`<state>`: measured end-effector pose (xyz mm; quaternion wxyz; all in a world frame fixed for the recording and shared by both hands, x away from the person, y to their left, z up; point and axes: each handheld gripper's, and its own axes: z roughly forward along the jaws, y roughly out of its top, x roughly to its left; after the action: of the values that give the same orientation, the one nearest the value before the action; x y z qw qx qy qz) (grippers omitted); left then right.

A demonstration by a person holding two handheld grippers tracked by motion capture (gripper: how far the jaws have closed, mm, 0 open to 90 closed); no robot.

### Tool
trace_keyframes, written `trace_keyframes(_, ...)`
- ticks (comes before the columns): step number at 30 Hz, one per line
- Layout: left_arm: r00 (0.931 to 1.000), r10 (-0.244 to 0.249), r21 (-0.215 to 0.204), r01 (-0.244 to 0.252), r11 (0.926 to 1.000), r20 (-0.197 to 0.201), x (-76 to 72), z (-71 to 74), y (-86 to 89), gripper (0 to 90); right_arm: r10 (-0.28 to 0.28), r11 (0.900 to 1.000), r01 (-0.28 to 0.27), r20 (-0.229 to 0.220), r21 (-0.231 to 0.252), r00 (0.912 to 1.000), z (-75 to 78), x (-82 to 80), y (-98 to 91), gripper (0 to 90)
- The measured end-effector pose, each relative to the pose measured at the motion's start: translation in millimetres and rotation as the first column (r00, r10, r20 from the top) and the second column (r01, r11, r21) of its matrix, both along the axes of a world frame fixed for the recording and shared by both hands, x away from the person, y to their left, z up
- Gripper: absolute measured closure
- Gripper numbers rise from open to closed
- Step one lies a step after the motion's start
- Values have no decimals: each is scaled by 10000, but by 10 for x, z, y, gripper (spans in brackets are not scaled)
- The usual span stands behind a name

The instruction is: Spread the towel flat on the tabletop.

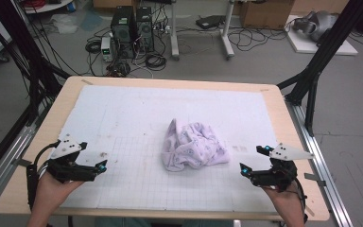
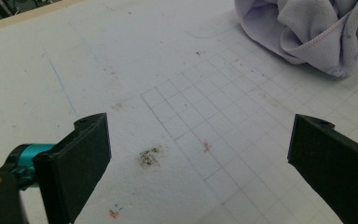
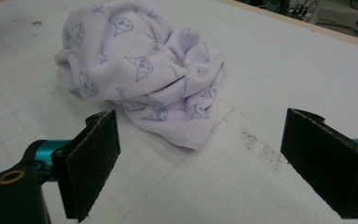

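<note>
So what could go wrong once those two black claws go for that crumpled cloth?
The towel lies bunched in a heap, so the jaws might pinch several layers instead of one edge. Its hem is mostly folded under, with one corner showing toward the right gripper, so the left gripper may find no clean corner. Dragging it could also wipe the dark smudges on the mat onto the fabric.

A crumpled towel [image 1: 194,145] lies mid-mat [image 1: 123,113] on the table [image 1: 274,99], between left claw [image 1: 105,165] and right claw [image 1: 254,160].

Mat [image 1: 123,109] open all around crumpled towel [image 1: 194,144].
</note>
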<state>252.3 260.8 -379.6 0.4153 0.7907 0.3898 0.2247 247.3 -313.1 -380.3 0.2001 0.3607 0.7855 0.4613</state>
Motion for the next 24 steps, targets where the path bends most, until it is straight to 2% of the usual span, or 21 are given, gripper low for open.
trace_keyframes(15, 9998, -176, 12, 176, 9998, -34, 23, 43, -52, 70, 94, 10000, -94, -28, 7, 10000, 9, 29, 19, 109)
trace_keyframes(24, 9979, -643, -17, 643, 9979, -71, 66, 70, -194, 73, 376, 9993, -376, -77, 26, 9993, 58, 137, 149, 110)
